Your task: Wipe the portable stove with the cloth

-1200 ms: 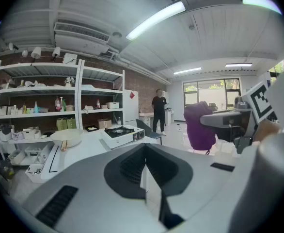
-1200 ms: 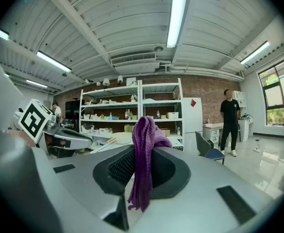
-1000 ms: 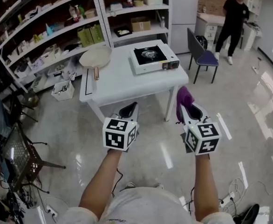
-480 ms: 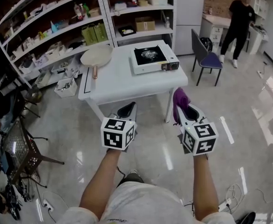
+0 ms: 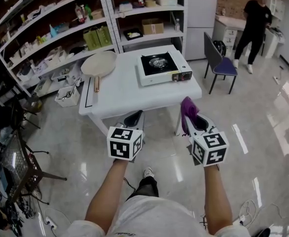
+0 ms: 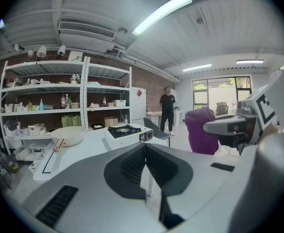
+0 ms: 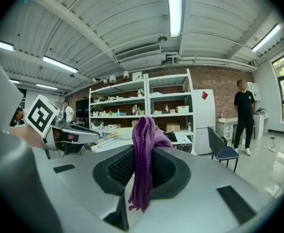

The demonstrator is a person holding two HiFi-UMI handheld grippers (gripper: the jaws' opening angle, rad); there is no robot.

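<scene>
The portable stove (image 5: 163, 67) is white with a black top and sits on the far right part of the white table (image 5: 129, 90); the same stove (image 6: 127, 132) shows small in the left gripper view. My right gripper (image 5: 190, 116) is shut on a purple cloth (image 5: 188, 109), which sticks up between its jaws and hangs as a long fold, cloth (image 7: 144, 159). My left gripper (image 5: 133, 118) is shut with nothing in it. Both are held in the air short of the table's near edge.
A pale pan with a wooden handle (image 5: 98, 64) lies on the table's far left. Shelving (image 5: 60, 28) full of goods runs behind. A blue chair (image 5: 219, 63) stands to the right, and a person in black (image 5: 254, 28) stands farther back. Shiny floor lies below.
The view has drawn nearer to the table, and both grippers have moved forward with it. The purple cloth stays clamped in the right gripper.
</scene>
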